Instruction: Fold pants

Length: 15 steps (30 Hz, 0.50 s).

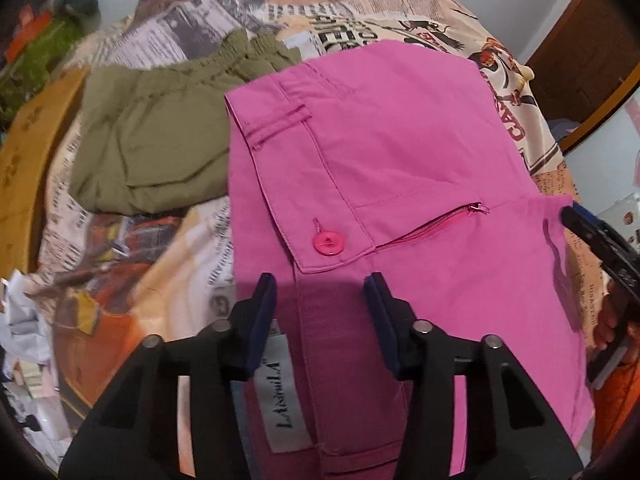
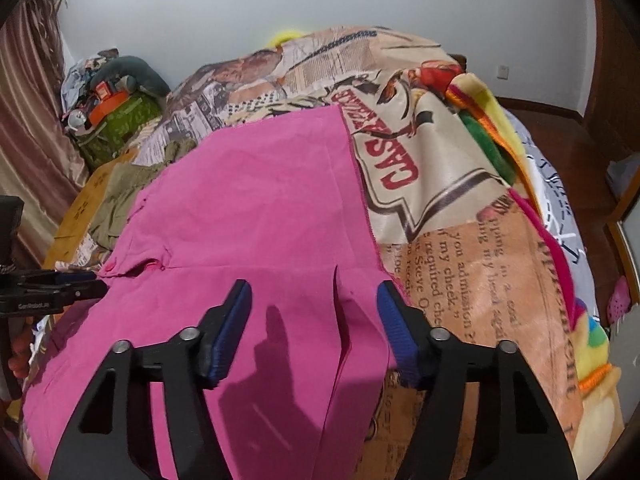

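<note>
Left tongs (image 1: 323,280): black plastic arms, silver rivets, dark blue ribbed pads. Right tongs (image 2: 313,288): same build, brighter blue pads.

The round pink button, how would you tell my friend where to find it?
Look at the bed covered by the newspaper-print blanket. On it lie bright pink cotton pants beside folded olive-green shorts. The shiny round pink plastic button sits on the pants' waistband flap, next to the open zipper; it is the only glossy round thing there.
</note>
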### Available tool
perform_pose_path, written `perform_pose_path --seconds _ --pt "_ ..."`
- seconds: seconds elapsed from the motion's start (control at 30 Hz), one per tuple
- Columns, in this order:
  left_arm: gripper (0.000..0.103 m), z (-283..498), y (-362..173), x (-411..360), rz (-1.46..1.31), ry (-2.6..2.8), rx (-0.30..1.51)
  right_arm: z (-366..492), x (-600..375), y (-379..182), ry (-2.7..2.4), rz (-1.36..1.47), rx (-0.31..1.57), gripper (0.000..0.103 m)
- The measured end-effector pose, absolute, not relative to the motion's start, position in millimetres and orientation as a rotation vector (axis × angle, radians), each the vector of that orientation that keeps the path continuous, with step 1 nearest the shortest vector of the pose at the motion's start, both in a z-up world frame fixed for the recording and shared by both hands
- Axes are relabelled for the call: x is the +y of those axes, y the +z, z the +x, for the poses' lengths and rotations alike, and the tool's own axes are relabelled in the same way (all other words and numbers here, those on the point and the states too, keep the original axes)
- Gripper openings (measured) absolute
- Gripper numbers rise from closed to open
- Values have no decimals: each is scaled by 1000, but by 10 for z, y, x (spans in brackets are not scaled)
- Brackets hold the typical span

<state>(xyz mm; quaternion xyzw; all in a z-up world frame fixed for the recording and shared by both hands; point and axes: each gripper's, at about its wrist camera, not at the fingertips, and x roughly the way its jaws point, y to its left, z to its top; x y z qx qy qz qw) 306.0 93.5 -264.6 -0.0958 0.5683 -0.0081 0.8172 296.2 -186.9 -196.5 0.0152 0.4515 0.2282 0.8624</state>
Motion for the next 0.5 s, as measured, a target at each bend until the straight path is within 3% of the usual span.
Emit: perform_pose_path --seconds 0.07,0.17,0.27,0.5 --pt "43 3064 -2680 964 -233 -20 1218 3000 -1835 -2036 472 19 970 34" --pt "38 3057 -2687 988 -254 -22 1221 3035 -1846 -2139 451 57 1002 16" --pt "34 3049 -2673 975 -234 -17 1220 3001 -1828 -2173 460 68 1000 8" --pt "29 3029 -2689 1028 -238 -2 1218 3026 -1836 -2202 444 52 1006 5"
